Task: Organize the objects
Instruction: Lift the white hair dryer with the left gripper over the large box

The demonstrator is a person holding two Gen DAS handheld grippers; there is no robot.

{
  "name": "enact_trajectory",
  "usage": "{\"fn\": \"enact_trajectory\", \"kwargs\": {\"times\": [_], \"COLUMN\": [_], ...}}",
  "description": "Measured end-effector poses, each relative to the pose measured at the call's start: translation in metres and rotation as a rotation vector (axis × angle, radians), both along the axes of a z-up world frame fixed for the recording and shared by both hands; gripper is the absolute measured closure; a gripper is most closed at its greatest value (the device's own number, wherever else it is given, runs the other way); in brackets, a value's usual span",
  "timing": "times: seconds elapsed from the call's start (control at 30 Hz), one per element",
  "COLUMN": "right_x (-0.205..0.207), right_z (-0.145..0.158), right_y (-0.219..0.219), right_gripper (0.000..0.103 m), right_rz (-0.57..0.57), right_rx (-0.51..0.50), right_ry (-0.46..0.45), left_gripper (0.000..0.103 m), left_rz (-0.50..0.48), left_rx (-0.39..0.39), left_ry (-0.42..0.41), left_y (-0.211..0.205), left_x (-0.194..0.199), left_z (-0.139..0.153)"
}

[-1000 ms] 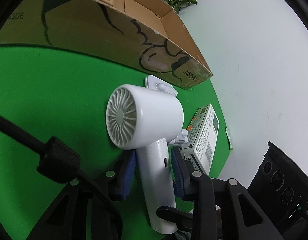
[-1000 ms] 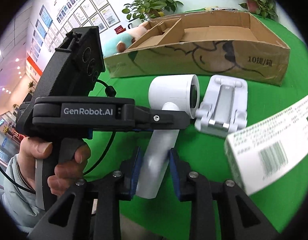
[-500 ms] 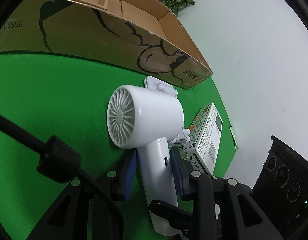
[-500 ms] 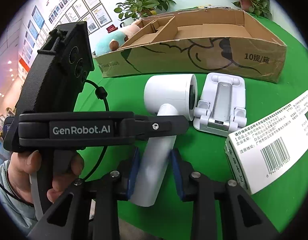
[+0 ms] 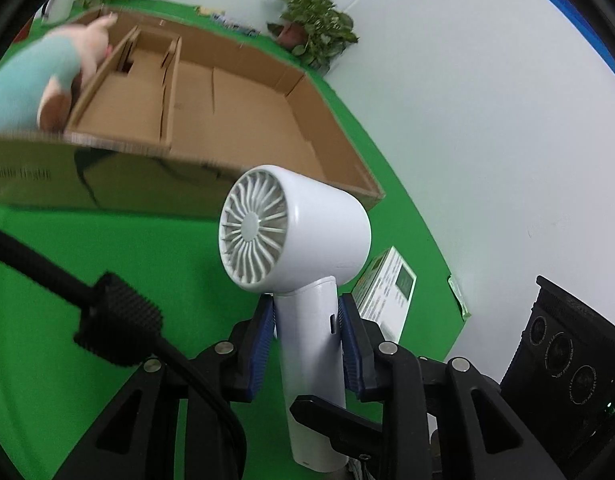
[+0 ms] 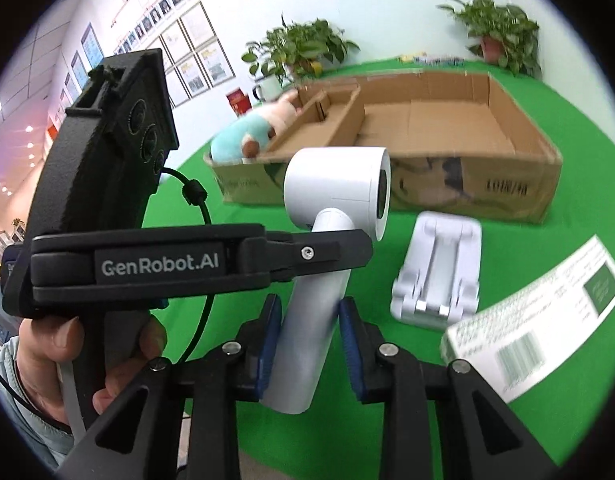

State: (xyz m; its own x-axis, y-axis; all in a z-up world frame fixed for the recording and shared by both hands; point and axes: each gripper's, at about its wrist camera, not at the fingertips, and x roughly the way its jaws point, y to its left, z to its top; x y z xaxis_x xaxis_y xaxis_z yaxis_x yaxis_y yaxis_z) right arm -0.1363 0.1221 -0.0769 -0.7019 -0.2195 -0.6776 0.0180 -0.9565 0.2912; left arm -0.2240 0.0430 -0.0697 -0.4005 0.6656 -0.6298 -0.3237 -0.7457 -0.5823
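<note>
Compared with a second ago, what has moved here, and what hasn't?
The hair dryer has been lifted off the green table, clamped at the handle by both the left gripper and the right gripper; its head now sits level with the cardboard box rim. Both grips are unchanged. The box, phone stand, white carton and plush toy stayed put.

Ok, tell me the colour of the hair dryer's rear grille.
Pale grey grille, clearest in the left wrist view.
</note>
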Motion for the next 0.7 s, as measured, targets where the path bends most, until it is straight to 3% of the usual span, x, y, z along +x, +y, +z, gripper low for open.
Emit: {"fn": "enact_trajectory", "kwargs": {"times": [0.3,0.7], "right_x": [-0.026,-0.067], "right_z": [0.042,0.082], "right_y": [0.01,0.027], "right_gripper": [0.076,0.077], "right_rz": [-0.006,-0.022], "right_rx": [0.031,0.077], "right_ry": [0.118,0.256], "left_gripper": [0.075,0.075], "left_rz": [0.015,0.067], "left_rx": [-0.03,-0.085], "left_ry": [0.16,0.318], "left_y": [0.009,0.021], "left_x": [0.007,-0.021], "left_z": [0.077,0.165]}}
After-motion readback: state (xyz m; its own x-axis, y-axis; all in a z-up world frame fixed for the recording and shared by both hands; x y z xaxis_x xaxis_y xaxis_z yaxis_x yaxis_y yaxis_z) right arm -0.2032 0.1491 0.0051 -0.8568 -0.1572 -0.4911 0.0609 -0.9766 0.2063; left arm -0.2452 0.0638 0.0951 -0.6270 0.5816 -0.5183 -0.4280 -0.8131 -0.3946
